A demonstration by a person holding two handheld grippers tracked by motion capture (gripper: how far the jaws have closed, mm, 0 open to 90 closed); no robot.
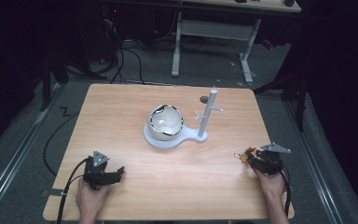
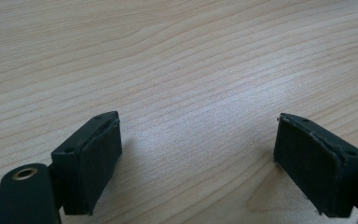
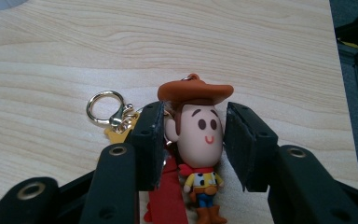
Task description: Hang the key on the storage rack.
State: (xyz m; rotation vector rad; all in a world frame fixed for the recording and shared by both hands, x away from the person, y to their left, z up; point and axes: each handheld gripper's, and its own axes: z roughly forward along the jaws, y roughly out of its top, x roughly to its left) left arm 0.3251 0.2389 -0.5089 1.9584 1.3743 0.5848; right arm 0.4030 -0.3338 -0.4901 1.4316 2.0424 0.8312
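Lower right of high view, on tabletop [image 1: 168,172]: my right tongs [image 3: 193,140] pinch cowboy keychain [image 3: 198,135] by its head. Light, stiff, smooth; head's the best hold. Left tongs [image 2: 198,156] gaping, nothing between.

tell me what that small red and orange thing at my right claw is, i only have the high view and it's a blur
observer: a small plastic cowboy figure keychain with a brown hat. The right claw is closed on its head, one pad on each side.
operator: anything loose on it
observer: yes, a gold ring and clasp lies on the light wooden table beside one jaw, outside the grip.
operator: and the left claw
observer: the left claw is open, with bare tabletop between its pads.
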